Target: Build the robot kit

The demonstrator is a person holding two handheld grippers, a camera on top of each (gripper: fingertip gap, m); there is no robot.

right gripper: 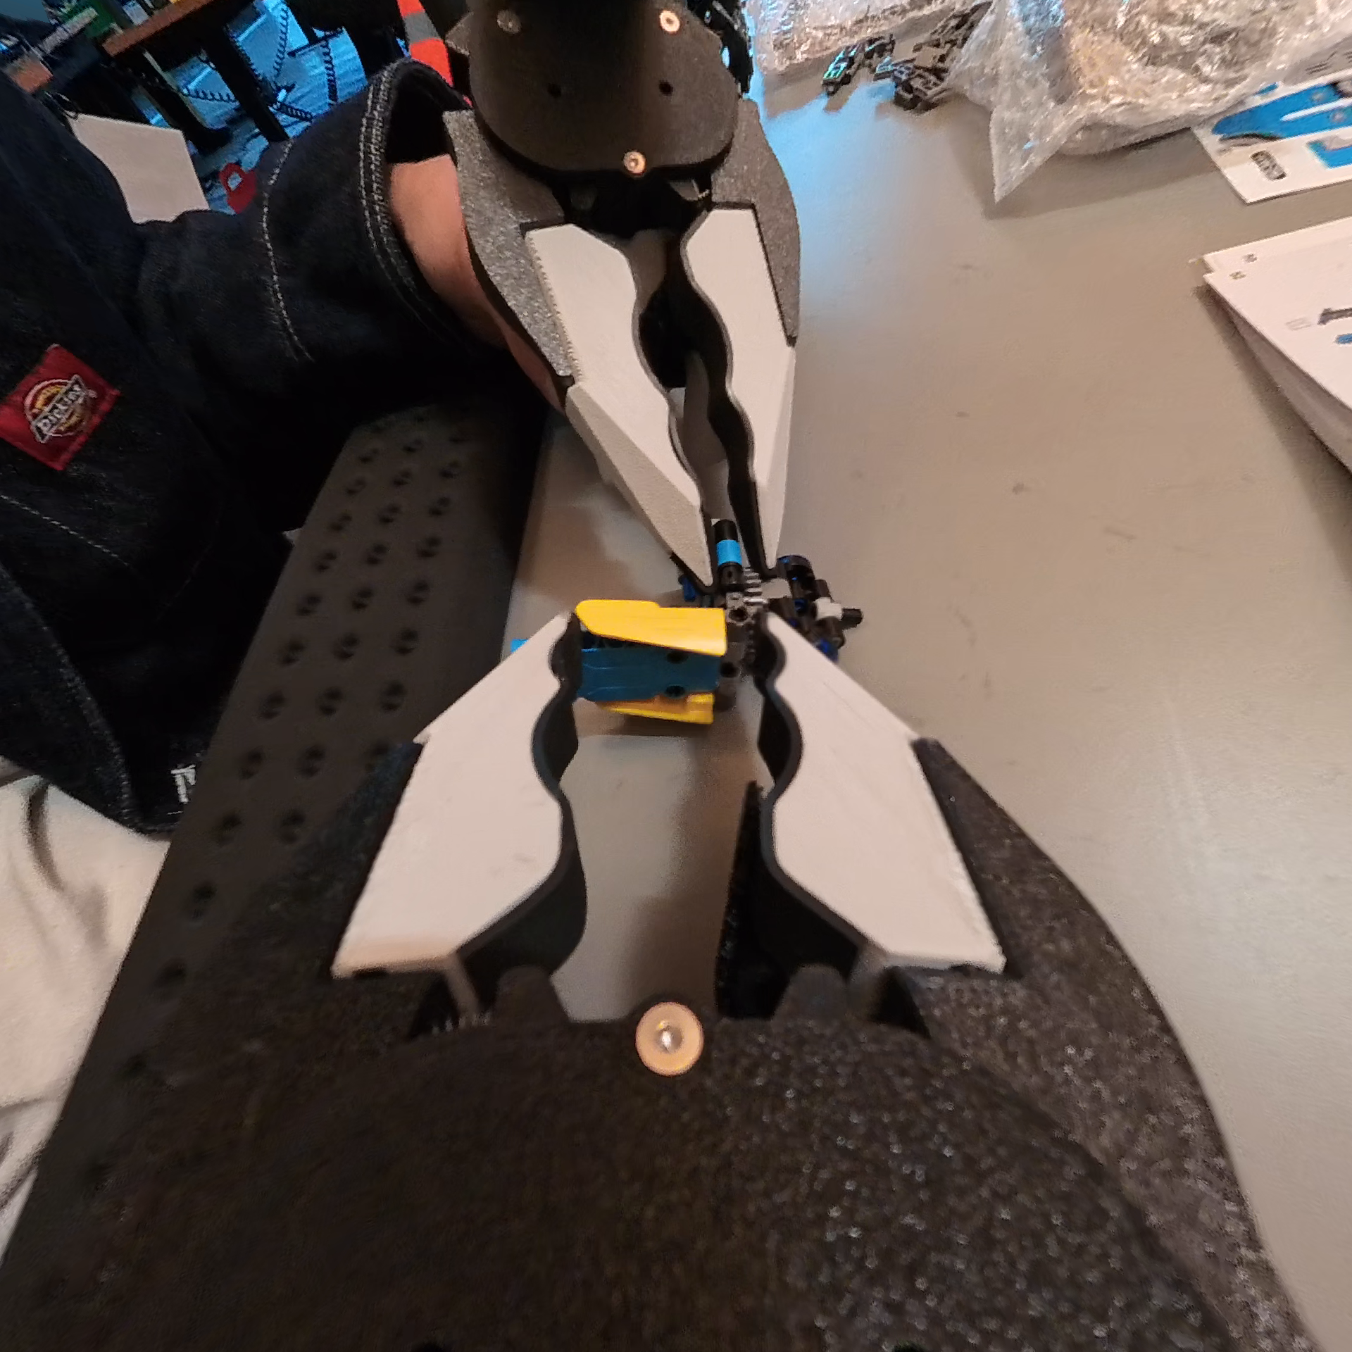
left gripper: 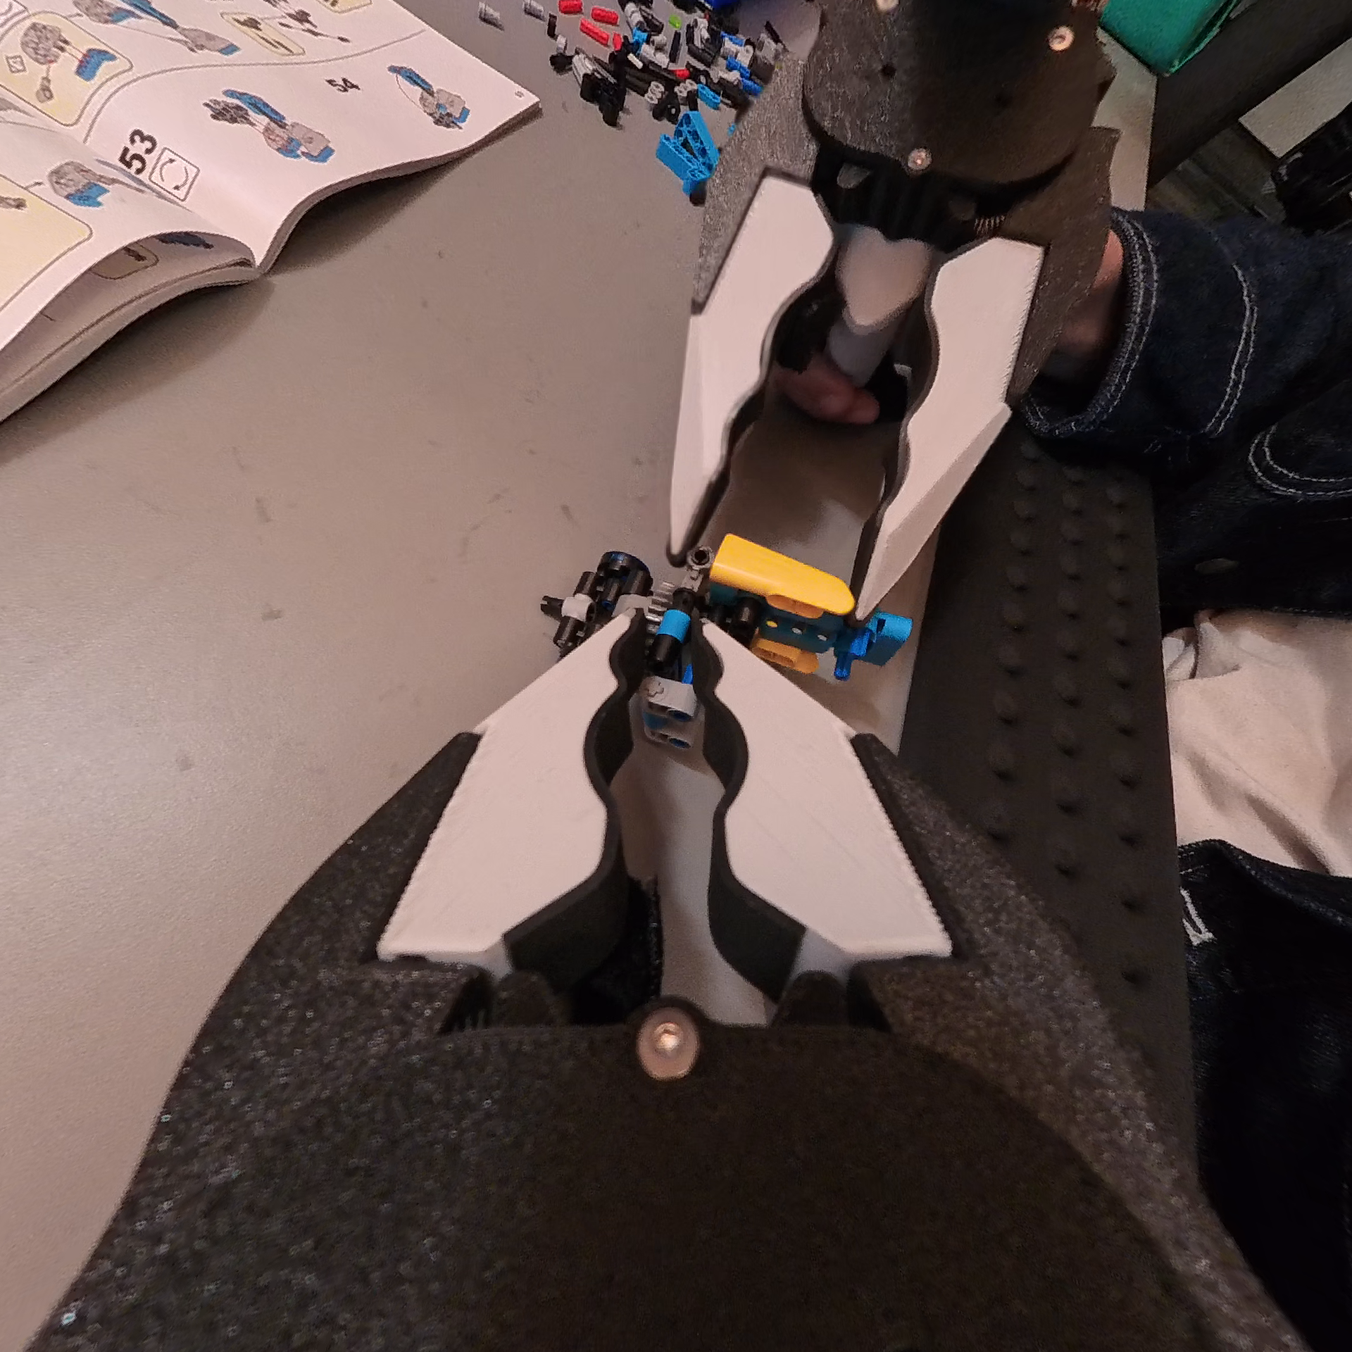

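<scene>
A small toy brick assembly (left gripper: 794,622), with yellow, blue, black and grey parts, sits between the two grippers near the table's near edge. My left gripper (left gripper: 667,629) is shut on its black and blue axle end. My right gripper (left gripper: 768,578) faces it from the far side. In the right wrist view the right gripper (right gripper: 667,629) has its jaws wide, and both pads press the sides of the yellow and blue end of the assembly (right gripper: 644,669). The left gripper (right gripper: 731,567) pinches the thin black and blue part beyond it.
An open instruction booklet (left gripper: 219,146) lies at far left and a pile of loose small pieces (left gripper: 658,58) at the back. A black perforated board (left gripper: 1061,658) runs along the table edge. Plastic bags (right gripper: 1097,73) and paper sheets (right gripper: 1302,329) lie on the right. A dark denim sleeve (right gripper: 219,293) is close by. The grippers are tip to tip, or close to it.
</scene>
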